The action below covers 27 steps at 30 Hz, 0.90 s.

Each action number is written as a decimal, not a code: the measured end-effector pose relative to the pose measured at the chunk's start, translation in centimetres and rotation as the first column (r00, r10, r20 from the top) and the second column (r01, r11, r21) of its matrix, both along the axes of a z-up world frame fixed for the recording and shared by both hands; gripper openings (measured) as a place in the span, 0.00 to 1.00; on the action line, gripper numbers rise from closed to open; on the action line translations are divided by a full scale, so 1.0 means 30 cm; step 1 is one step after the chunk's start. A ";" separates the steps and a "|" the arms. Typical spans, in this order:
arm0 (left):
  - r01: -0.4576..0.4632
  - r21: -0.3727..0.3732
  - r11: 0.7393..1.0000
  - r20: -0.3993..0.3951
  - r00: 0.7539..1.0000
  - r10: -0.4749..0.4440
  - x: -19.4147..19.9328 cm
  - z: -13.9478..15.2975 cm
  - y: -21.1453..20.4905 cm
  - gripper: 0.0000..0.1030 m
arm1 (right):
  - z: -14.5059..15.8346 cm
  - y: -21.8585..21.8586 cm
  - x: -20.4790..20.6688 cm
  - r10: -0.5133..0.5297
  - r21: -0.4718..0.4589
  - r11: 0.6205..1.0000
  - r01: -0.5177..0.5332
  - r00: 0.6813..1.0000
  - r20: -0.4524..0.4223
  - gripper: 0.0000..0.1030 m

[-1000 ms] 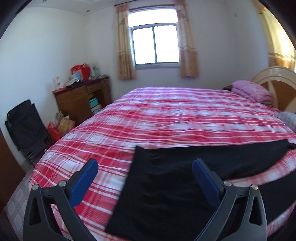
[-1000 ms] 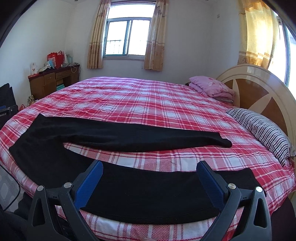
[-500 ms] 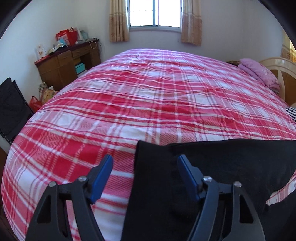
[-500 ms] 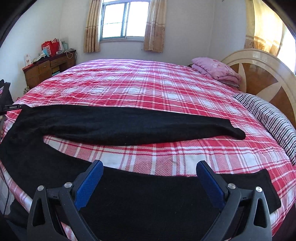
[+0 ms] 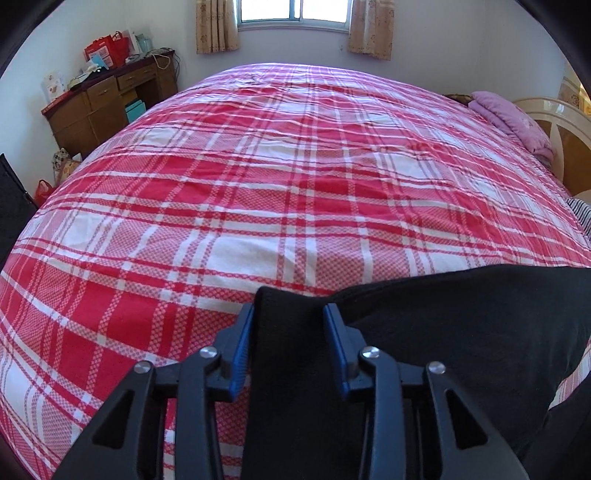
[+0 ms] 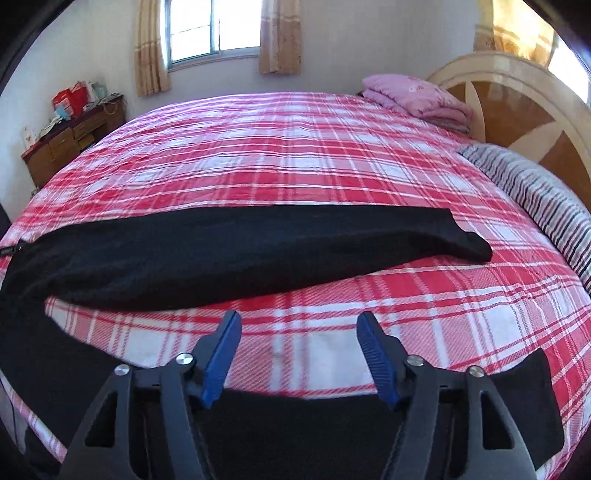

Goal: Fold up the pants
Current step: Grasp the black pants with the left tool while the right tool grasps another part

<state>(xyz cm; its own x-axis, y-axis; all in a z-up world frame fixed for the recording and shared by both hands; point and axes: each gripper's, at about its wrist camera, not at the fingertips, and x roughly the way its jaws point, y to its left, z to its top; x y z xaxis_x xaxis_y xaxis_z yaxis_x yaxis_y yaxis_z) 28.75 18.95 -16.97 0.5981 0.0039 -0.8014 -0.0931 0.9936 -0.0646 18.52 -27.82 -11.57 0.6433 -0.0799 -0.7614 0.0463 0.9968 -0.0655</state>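
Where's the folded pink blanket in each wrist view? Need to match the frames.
Left wrist: folded pink blanket at the far right edge, upper part, by the headboard.
Right wrist: folded pink blanket upper right of centre, at the bed's far corner.
Shared landmark: the curtained window at the top of both.

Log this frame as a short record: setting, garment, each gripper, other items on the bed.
setting: bed with a red and white plaid cover
garment: black pants laid flat, legs spread apart, far leg pointing toward the headboard
left gripper: jaws have just been closing, the pants' waist corner bunched between the pads
right gripper: jaws have just been closing, open over the near leg's upper edge, nothing held
other items: folded pink blanket, striped pillow
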 end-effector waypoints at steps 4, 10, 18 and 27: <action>0.017 -0.029 0.999 -0.014 1.000 -0.018 0.021 0.004 0.009 0.29 | 0.023 -0.141 0.066 -0.086 0.018 0.996 0.086 0.996 -0.003 0.63; 0.010 -0.138 0.990 0.004 1.000 -0.009 0.023 -0.013 0.055 0.26 | 0.045 -0.395 0.176 -0.229 0.054 0.972 0.231 0.973 -0.033 0.58; 0.029 -0.078 0.997 -0.009 1.000 -0.030 0.035 -0.016 0.025 0.25 | -0.001 -0.667 0.363 -0.329 0.121 0.933 0.339 0.939 -0.097 0.52; 0.015 -0.050 0.999 -0.004 1.000 -0.015 0.035 -0.021 0.016 0.25 | -0.083 -0.747 0.566 -0.274 0.083 0.954 0.289 0.950 -0.151 0.52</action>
